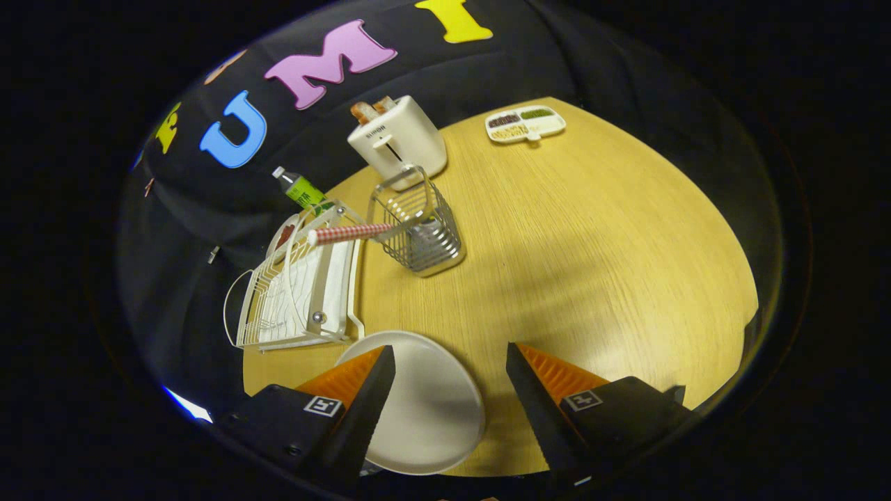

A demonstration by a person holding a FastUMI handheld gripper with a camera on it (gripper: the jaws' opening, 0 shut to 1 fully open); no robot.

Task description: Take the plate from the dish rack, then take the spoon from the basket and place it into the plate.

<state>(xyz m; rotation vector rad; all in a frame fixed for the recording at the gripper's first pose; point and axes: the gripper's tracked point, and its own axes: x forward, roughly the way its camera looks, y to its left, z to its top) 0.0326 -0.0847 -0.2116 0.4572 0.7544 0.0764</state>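
Observation:
A white plate (424, 410) lies flat on the wooden table (592, 264), partly under my left finger (362, 390). My gripper (451, 358) hovers open above it with nothing between the fingers. Beyond the fingers stands a wire basket (421, 226) holding the spoon (348, 233), whose red-checked handle sticks out toward the dish rack. The white dish rack (299, 292) sits just beyond the plate, next to the basket.
A white toaster (400, 139) with bread stands behind the basket. A green-labelled bottle (303, 189) lies behind the rack. A small divided tray (525, 124) rests at the table's far side. The table's edge runs close past the rack.

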